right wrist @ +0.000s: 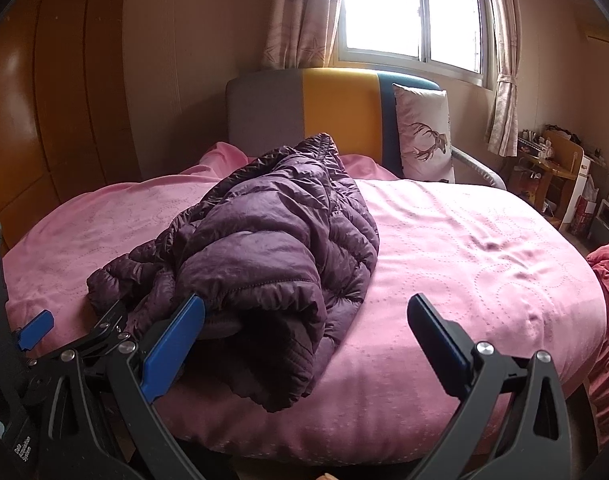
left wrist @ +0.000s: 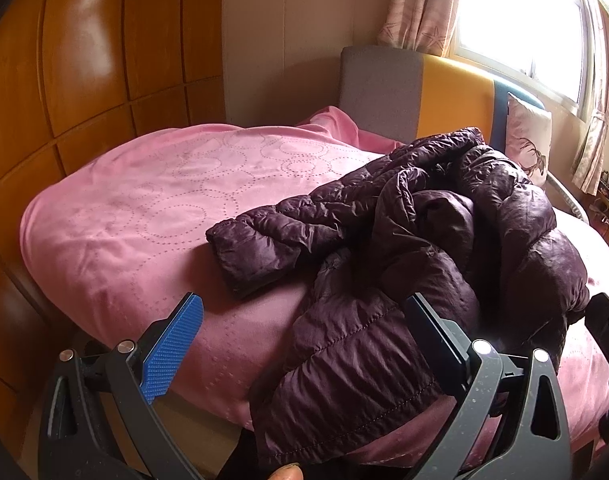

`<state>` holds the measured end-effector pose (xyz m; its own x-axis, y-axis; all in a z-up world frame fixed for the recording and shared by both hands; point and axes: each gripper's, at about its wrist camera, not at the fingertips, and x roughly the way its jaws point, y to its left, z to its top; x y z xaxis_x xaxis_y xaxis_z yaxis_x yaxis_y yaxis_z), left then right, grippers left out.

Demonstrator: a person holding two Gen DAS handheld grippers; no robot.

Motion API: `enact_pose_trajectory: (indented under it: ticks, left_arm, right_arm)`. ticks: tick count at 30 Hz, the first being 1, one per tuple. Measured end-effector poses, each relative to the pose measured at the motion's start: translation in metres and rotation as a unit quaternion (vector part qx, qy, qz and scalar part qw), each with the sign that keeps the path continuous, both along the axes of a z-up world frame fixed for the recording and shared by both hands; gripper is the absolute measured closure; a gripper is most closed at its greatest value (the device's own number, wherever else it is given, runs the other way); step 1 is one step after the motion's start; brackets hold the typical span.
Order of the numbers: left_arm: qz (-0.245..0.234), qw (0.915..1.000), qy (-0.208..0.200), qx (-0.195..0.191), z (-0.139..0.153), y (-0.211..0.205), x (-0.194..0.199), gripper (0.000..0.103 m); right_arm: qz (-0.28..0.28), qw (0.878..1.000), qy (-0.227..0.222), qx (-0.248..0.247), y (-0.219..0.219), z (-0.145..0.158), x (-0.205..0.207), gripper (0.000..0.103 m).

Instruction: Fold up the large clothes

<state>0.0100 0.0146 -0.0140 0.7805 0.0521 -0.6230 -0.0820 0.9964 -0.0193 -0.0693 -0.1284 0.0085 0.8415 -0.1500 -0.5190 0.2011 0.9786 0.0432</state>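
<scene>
1. One purple puffer jacket (right wrist: 272,240) lies crumpled on the pink bed (right wrist: 464,248).
2. Two grippers, left gripper (left wrist: 304,344) and right gripper (right wrist: 304,344), spread wide, empty, near the jacket's hem.
3. One deer pillow (right wrist: 424,136) beyond the jacket.

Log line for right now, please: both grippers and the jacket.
left gripper: open, empty | right gripper: open, empty | purple puffer jacket: crumpled, unfolded on pink bedspread | fold: not started
</scene>
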Motion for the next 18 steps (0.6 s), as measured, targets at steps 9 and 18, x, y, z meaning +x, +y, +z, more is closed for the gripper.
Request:
enact_pose_trajectory:
  ticks: [9, 18]
  left_arm:
    - [0.003, 1.0000, 0.007, -0.005, -0.0037, 0.0029, 0.0003, 0.003]
    - [0.005, 0.9999, 0.007, -0.009, -0.0038, 0.0065, 0.0010, 0.003]
  right_arm:
    - [0.004, 1.000, -0.002, 0.000, 0.0004, 0.0000, -0.0006, 0.002]
    - [0.009, 1.000, -0.005, -0.005, 0.0024, 0.0006, -0.0015, 0.002]
